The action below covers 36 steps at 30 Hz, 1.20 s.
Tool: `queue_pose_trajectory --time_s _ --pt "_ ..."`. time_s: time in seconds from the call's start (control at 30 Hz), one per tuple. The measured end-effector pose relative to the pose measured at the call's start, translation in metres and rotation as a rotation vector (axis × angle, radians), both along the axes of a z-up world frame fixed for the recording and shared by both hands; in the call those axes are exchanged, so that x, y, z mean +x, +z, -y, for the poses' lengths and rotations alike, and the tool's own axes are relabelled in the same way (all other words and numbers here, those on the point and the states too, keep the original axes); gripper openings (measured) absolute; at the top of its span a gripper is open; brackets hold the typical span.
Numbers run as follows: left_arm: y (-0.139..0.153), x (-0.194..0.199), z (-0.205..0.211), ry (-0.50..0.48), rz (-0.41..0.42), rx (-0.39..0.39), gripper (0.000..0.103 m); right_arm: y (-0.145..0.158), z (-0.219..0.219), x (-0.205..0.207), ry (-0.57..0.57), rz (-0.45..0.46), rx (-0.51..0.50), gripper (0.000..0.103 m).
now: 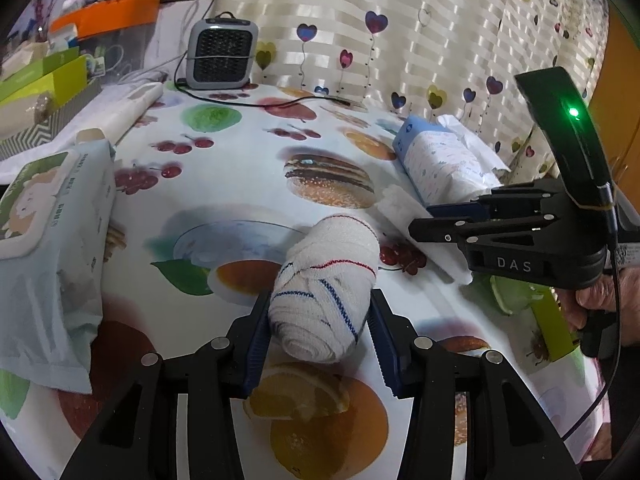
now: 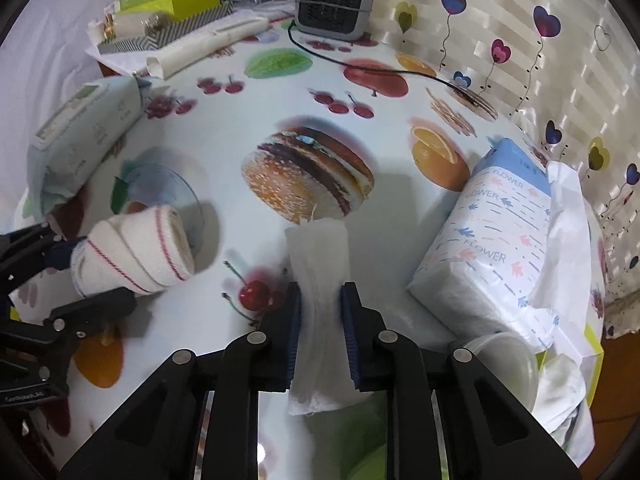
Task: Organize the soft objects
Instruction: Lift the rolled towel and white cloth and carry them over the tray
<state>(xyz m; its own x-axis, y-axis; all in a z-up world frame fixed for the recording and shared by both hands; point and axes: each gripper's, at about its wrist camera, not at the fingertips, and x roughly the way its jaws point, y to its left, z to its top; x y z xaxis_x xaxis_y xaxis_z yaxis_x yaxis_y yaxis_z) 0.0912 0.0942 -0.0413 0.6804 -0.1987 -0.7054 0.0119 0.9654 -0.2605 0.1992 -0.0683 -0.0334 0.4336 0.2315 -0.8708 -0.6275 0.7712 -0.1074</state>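
My left gripper (image 1: 320,312) is shut on a rolled white towel (image 1: 326,280) with red and blue stripes, held just above the fruit-print tablecloth (image 1: 240,184). The towel also shows at the left of the right wrist view (image 2: 136,252). My right gripper (image 2: 320,300) is shut on a folded white cloth pad (image 2: 320,264) that sticks out forward over the table. In the left wrist view the right gripper (image 1: 432,220) is at the right with the white pad (image 1: 404,208) in it.
A wet-wipes pack (image 1: 52,216) lies at the left, also seen in the right wrist view (image 2: 84,128). A tissue pack printed FLOWER (image 2: 492,232) lies at the right. A small grey heater (image 1: 222,54) with a black cord stands at the back. Boxes (image 2: 168,12) crowd the back left.
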Motion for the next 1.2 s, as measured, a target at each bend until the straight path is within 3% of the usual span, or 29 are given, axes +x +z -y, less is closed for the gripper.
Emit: queue_pose_trajectory --time_s 0.3,0.6,1.2 --pt "0.017 -0.012 0.000 0.029 0.046 -0.010 0.045 0.032 0.008 -0.030 0.008 0.061 0.136 0.021" --pt "0.052 -0.034 0.011 0.046 0.142 -0.015 0.045 0.062 0.026 -0.072 0.002 0.122 0.249 0.021" --pt "0.082 -0.047 0.058 -0.044 0.209 -0.024 0.045 0.092 0.089 -0.117 -0.108 0.200 0.391 0.021"
